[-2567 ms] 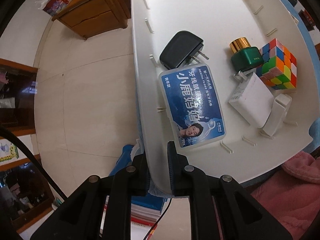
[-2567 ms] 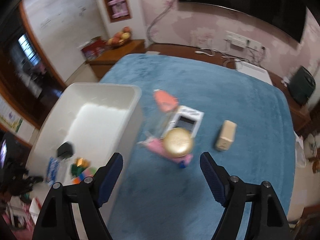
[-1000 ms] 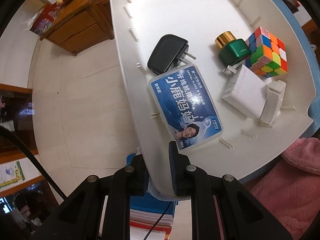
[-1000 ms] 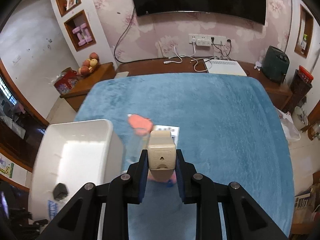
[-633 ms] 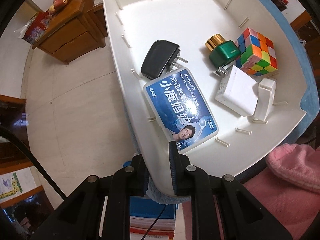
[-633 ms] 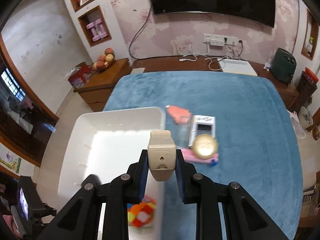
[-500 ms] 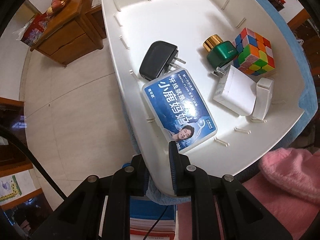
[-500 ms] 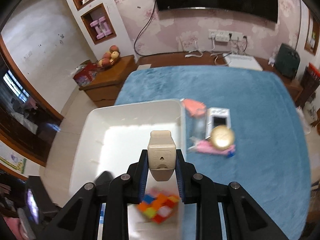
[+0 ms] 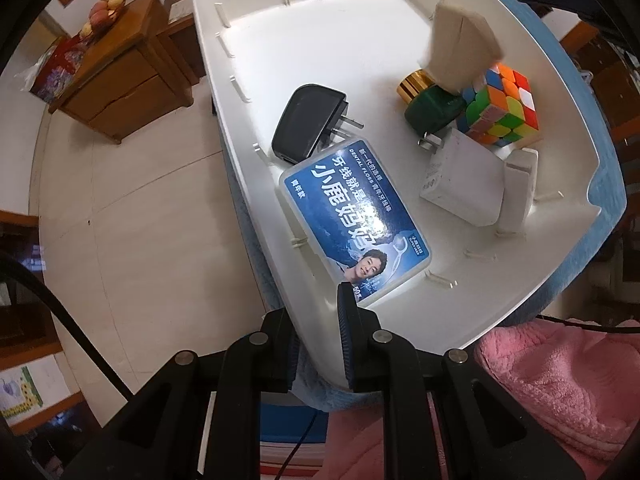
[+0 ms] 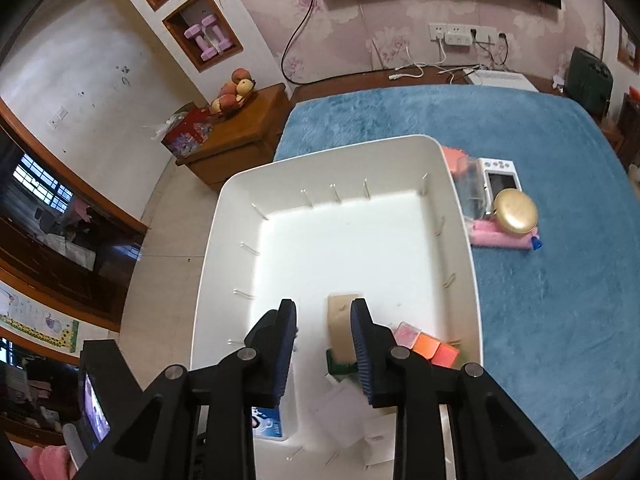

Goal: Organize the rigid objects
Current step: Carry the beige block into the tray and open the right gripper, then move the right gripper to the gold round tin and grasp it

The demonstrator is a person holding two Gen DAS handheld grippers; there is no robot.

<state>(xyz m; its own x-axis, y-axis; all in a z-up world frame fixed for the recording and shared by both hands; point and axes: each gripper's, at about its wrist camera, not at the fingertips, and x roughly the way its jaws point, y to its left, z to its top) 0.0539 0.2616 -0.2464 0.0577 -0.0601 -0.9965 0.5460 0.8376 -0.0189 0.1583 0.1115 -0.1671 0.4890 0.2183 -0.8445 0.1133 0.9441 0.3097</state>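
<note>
My left gripper [image 9: 316,340] is shut on the near rim of the white bin [image 9: 256,80]. In the bin lie a blue dental floss box [image 9: 356,220], a black plug adapter [image 9: 306,124], a green bottle with a gold cap [image 9: 430,106], a colour cube [image 9: 500,106] and a white charger [image 9: 464,178]. A beige block [image 9: 460,52] is blurred in the air above the green bottle. My right gripper [image 10: 324,332] is open above the bin [image 10: 224,216]; the beige block [image 10: 342,324] is below its fingers, free of them.
On the blue table cover [image 10: 560,140], right of the bin, lie a gold round compact [image 10: 514,210], a white device with a screen [image 10: 500,178], a pink item [image 10: 496,240] and an orange-capped clear bottle [image 10: 454,160]. A wooden cabinet [image 9: 116,84] stands on the floor to the left.
My right gripper carried the beige block from the table over the bin, then opened; the block has left the jaws and drops into the bin. My left gripper still holds the bin rim.
</note>
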